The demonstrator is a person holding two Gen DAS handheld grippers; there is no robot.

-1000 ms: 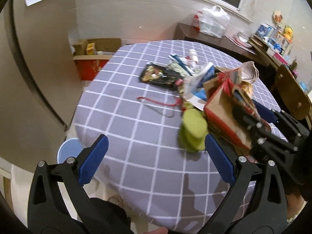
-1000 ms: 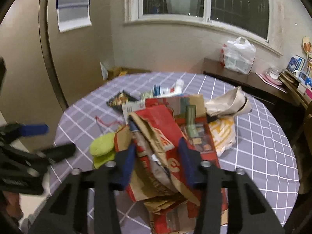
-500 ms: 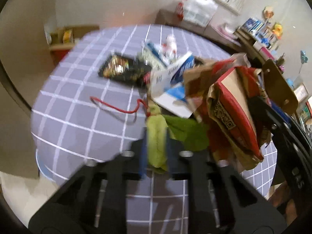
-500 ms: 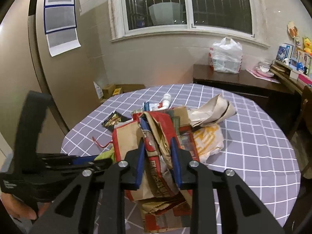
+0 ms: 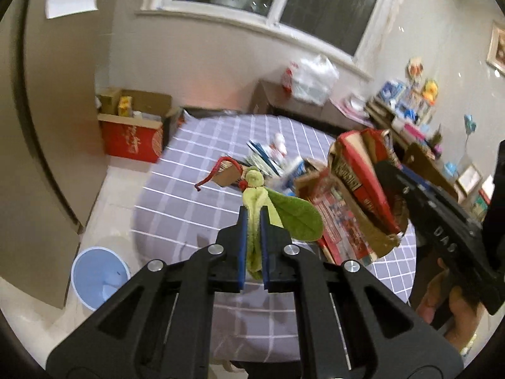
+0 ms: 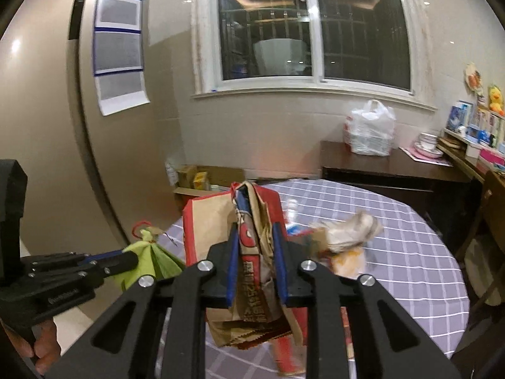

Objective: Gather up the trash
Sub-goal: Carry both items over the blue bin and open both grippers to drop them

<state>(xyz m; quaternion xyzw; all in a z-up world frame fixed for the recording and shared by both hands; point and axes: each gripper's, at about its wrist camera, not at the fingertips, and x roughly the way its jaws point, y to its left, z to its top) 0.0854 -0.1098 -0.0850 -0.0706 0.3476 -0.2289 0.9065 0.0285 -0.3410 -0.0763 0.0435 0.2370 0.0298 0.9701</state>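
My left gripper (image 5: 253,221) is shut on a green cloth pouch (image 5: 284,211) with a red string, held up off the round table (image 5: 189,195). The pouch also shows in the right wrist view (image 6: 151,259). My right gripper (image 6: 256,237) is shut on a crumpled red and brown paper bag (image 6: 221,221), lifted above the table (image 6: 410,252). The bag shows at the right in the left wrist view (image 5: 359,189). More wrappers and packets (image 5: 268,158) lie on the table. A crumpled paper bag (image 6: 350,230) lies there too.
A light blue bin (image 5: 98,278) stands on the floor left of the table. A red cardboard box (image 5: 132,132) stands by the wall. A dark sideboard (image 6: 394,164) carries a white plastic bag (image 6: 369,132). A wooden chair (image 6: 486,221) stands at the right.
My left gripper closed on the green pouch and lifted it off the table. My right gripper closed tighter on the paper bag and raised it. Both views now tilt upward.
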